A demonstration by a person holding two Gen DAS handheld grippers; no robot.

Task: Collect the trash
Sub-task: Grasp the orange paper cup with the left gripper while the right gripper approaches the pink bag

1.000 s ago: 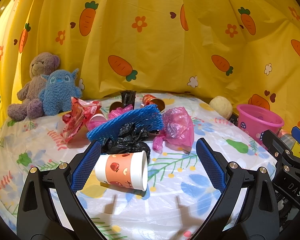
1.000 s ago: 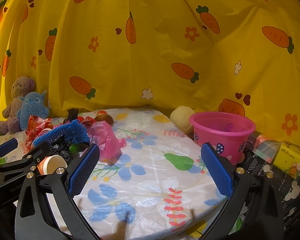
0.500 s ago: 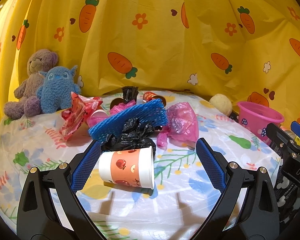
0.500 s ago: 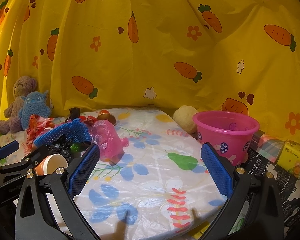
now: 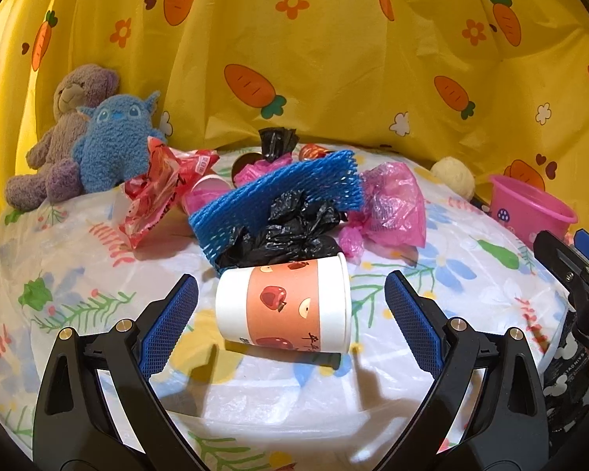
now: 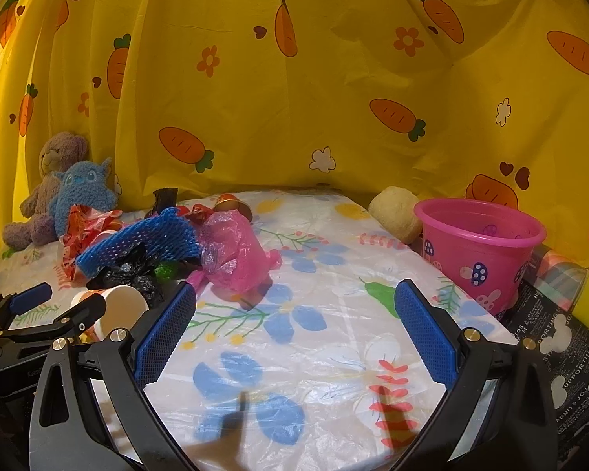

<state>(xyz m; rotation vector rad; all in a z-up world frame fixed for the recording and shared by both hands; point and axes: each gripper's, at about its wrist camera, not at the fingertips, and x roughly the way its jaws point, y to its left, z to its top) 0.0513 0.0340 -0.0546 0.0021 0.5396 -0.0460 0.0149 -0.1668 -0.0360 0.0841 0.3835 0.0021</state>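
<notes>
A paper cup (image 5: 286, 306) with apple prints lies on its side on the table, mouth to the right. My left gripper (image 5: 290, 294) is open, its jaws on either side of the cup and not touching it. Behind the cup lies a trash pile: black bag (image 5: 290, 231), blue foam net (image 5: 278, 192), pink bag (image 5: 392, 204), red wrapper (image 5: 157, 188). My right gripper (image 6: 294, 306) is open and empty over the table's middle. The pink bucket (image 6: 479, 247) stands at the right edge. The cup (image 6: 117, 310) also shows in the right wrist view.
Two plush toys (image 5: 82, 137) sit at the back left against the yellow carrot curtain (image 5: 333, 59). A cream ball (image 6: 396, 216) lies beside the bucket. Boxes (image 6: 561, 314) stand off the table's right edge. A flowered plastic sheet (image 6: 314, 345) covers the table.
My left gripper has moved forward and slightly right, so the cup now sits between its jaws. My right gripper has barely moved.
</notes>
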